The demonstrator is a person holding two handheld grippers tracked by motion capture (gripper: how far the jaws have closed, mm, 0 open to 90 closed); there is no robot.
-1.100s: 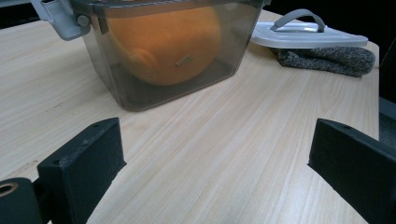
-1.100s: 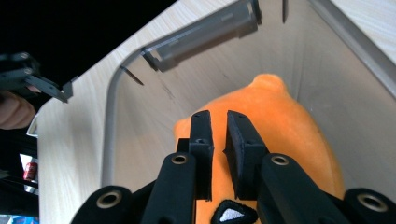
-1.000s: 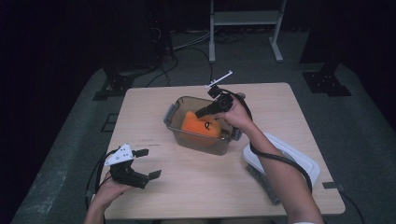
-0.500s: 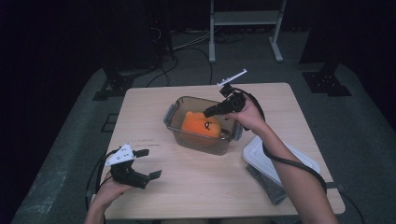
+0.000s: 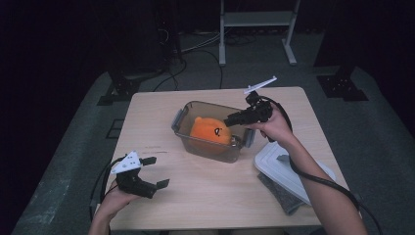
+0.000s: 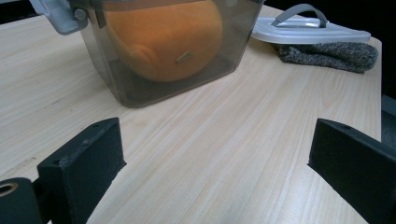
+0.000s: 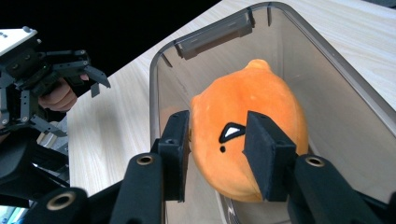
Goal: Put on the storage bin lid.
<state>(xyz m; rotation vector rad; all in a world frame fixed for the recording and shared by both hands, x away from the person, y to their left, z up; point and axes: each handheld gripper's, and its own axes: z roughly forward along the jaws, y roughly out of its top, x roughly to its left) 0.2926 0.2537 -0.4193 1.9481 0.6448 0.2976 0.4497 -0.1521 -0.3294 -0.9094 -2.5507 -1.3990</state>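
At frame center, the orange plush toy (image 5: 210, 130) lies inside the clear container (image 5: 183, 129). The right gripper (image 5: 231, 120) hovers just right of it, jaws parted, just opened, gripping nothing.

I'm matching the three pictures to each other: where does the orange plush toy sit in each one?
High view: orange plush toy at centre, inside the clear bin.
Left gripper view: toy at top, seen through the bin wall.
Right gripper view: toy at centre, beyond the right gripper.
Shared landmark: the bin.
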